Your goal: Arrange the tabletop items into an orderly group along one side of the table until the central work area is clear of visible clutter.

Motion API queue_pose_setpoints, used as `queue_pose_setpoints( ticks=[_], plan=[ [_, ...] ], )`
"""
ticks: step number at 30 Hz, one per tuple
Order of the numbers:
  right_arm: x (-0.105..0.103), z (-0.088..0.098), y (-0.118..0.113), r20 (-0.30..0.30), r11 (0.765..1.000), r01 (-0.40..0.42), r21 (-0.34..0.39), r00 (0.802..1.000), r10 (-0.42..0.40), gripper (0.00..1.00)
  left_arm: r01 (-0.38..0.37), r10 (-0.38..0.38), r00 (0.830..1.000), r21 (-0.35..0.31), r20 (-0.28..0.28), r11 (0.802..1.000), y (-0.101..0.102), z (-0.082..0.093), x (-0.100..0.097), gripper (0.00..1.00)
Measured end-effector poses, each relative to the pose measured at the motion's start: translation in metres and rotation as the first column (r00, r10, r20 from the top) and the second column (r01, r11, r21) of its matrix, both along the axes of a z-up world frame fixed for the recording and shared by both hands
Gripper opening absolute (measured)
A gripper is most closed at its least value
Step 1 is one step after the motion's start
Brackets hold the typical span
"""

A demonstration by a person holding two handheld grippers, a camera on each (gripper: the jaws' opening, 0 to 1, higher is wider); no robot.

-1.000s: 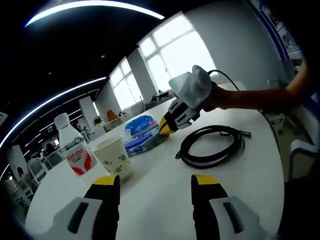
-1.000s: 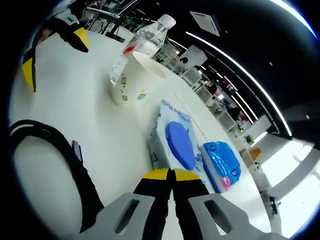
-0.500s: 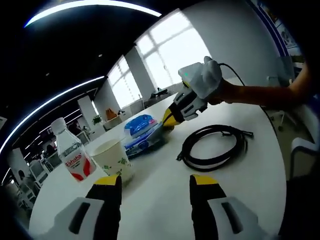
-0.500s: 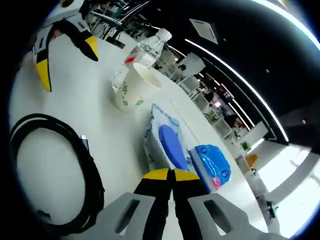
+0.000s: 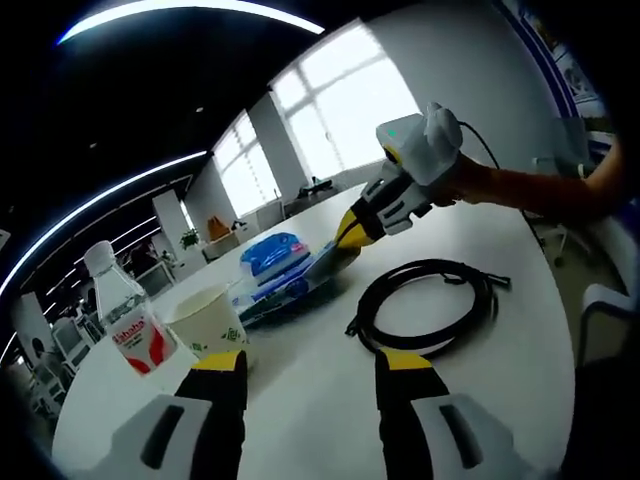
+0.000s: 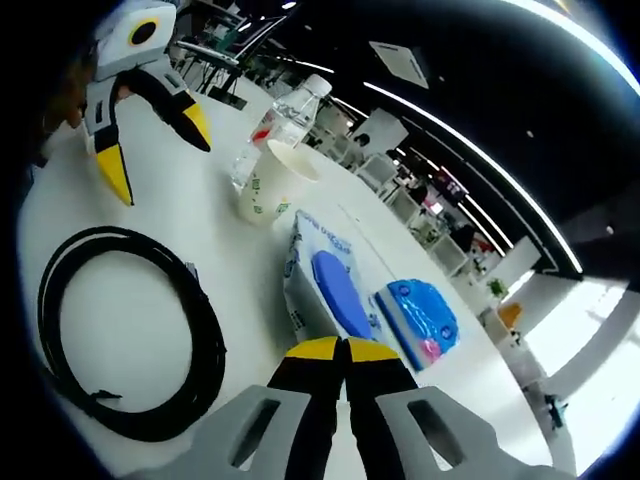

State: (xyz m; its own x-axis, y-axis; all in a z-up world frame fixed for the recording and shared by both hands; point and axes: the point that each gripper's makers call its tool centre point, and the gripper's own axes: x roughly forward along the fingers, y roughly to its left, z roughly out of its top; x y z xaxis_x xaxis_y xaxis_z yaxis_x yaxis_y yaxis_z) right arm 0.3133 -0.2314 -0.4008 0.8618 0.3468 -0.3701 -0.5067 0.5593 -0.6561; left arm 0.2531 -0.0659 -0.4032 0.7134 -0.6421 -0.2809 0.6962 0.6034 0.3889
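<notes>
Left claw: the left gripper (image 5: 305,365) hovers above the white tabletop (image 5: 480,390) with its yellow-tipped jaws spread apart and nothing between them.
Right claw: the right gripper (image 6: 345,350) has its jaws pressed together, tips against the near end of the white wet-wipe pack with a blue oval lid (image 6: 325,285); it looks to be pinching the pack's edge, though the contact itself is hidden.
Wipe pack: its near end appears tilted up off the tabletop, beside the smaller blue plastic packet (image 6: 420,318), towards the tabletop's far edge.
Cup and bottle: the white paper cup with green print (image 5: 205,325) stands upright, just beside the clear plastic water bottle with a red label (image 5: 122,320).
Cable: the coiled black cable (image 6: 130,340) lies loose in the middle of the tabletop, apart from the rest.
Risk, pack: a thin pinch on a soft edge could slip and drop the pack.
Risk, cup: sliding the pack along may nudge the light, open cup over.
Risk, cable: the coil sits close under the right gripper and could be snagged and dragged.
</notes>
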Motion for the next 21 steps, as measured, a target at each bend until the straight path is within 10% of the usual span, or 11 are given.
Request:
queue_pose_setpoints(
  ticks=[10,21],
  plan=[
    [-0.001,-0.001,0.0,-0.01,1.0,-0.01,0.007,1.0,0.01,0.0,0.037,-0.075,0.988,0.258,0.138,0.965,-0.012,0.01,0.021,0.46],
    [-0.001,-0.003,0.001,-0.012,1.0,-0.018,0.01,1.0,0.018,0.0,0.049,-0.206,0.929,0.448,0.308,0.892,-0.04,0.03,0.046,0.43]
  ],
)
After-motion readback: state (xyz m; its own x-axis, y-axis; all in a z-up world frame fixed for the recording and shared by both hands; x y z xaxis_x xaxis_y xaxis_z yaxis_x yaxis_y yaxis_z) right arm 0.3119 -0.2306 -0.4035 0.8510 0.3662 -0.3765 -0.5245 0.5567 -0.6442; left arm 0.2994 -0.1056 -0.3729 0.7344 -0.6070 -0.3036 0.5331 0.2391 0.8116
